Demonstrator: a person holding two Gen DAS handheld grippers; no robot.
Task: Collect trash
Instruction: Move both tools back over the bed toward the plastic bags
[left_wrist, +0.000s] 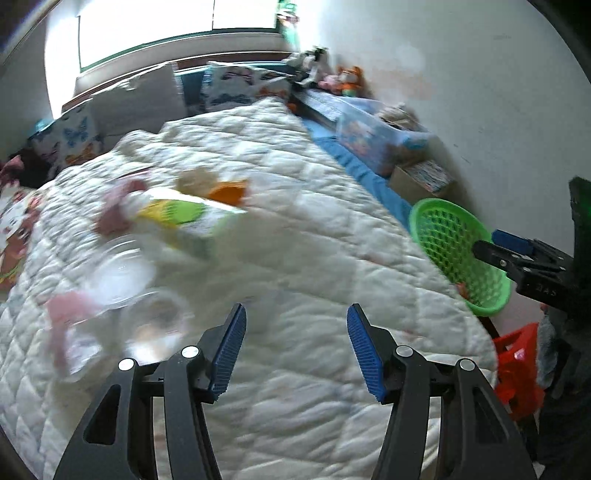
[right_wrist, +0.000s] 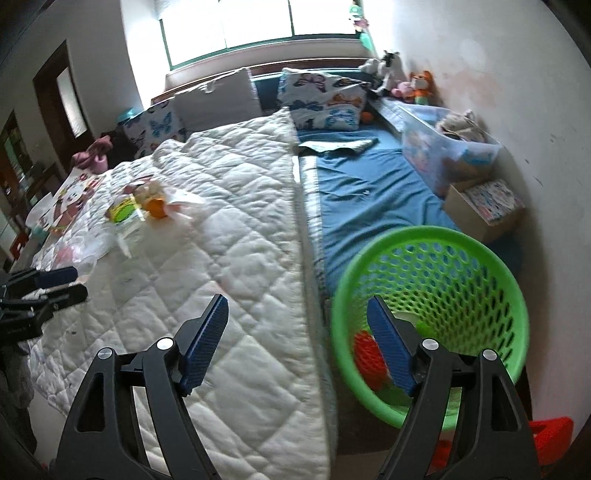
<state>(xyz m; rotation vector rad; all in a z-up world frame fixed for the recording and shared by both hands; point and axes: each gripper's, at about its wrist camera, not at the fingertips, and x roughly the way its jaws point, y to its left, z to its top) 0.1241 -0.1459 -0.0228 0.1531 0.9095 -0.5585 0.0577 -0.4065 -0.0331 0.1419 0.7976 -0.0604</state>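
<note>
A bed (right_wrist: 369, 184) with a blue sheet carried a white quilt (right_wrist: 229, 236). On the quilt lay a blurred litter heap: a yellow-green packet (right_wrist: 122, 211), an orange piece (right_wrist: 155, 206), and clear plastic cups (left_wrist: 122, 273). Butterfly pillows (right_wrist: 325, 99) rested at the head.

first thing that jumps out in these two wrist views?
The bright green perforated plastic basket, at the right edge of the bed on the blue sheet, with something red and orange inside. Next, a blurred cluster of litter, a green-and-yellow wrapper, clear plastic cups and pink scraps, on the white quilted blanket. Both grippers hover empty, fingers apart.
</note>
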